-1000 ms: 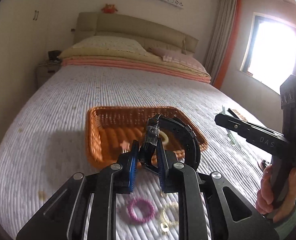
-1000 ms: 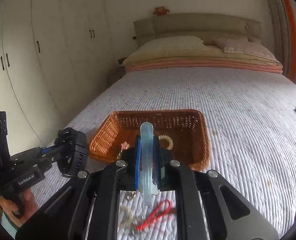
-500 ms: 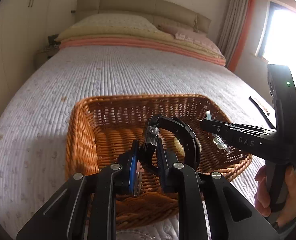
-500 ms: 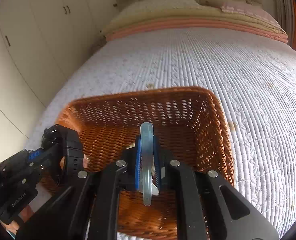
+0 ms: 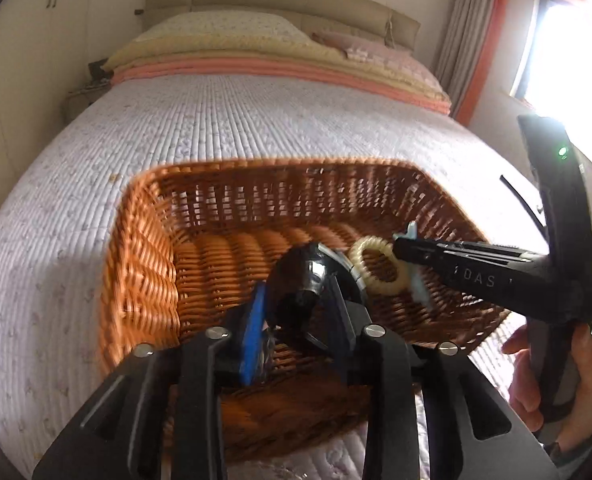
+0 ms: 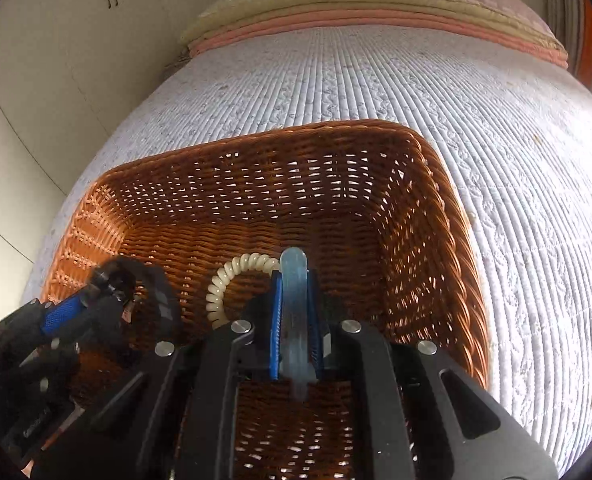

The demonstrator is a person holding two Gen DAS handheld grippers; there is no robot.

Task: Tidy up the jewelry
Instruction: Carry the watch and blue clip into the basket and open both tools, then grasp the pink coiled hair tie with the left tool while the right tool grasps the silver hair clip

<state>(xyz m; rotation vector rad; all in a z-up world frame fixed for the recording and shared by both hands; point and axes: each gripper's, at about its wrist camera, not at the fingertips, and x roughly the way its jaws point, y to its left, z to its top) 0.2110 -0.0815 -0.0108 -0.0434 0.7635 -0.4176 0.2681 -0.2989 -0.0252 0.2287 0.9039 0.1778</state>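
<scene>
Quilted bed (image 6: 476,128) beneath a woven basket (image 6: 436,216), both grippers lowered inside its walls. Left gripper (image 5: 296,312): jaws have just been opening and now stand spread, the black bracelet (image 5: 308,276) loose between them and seemingly slipping toward the basket floor. Right gripper (image 6: 293,320): jaws have parted only slightly and appear to pinch the pale blue clip (image 6: 293,280) standing upright between them. Cream spiral hair tie (image 6: 225,280) lies on the basket floor just left of the right jaws. To finish the drop well, each pair of jaws should probably open fully while low over bare wicker, then lift straight out, so nothing snags the pads or catches the hair tie.
</scene>
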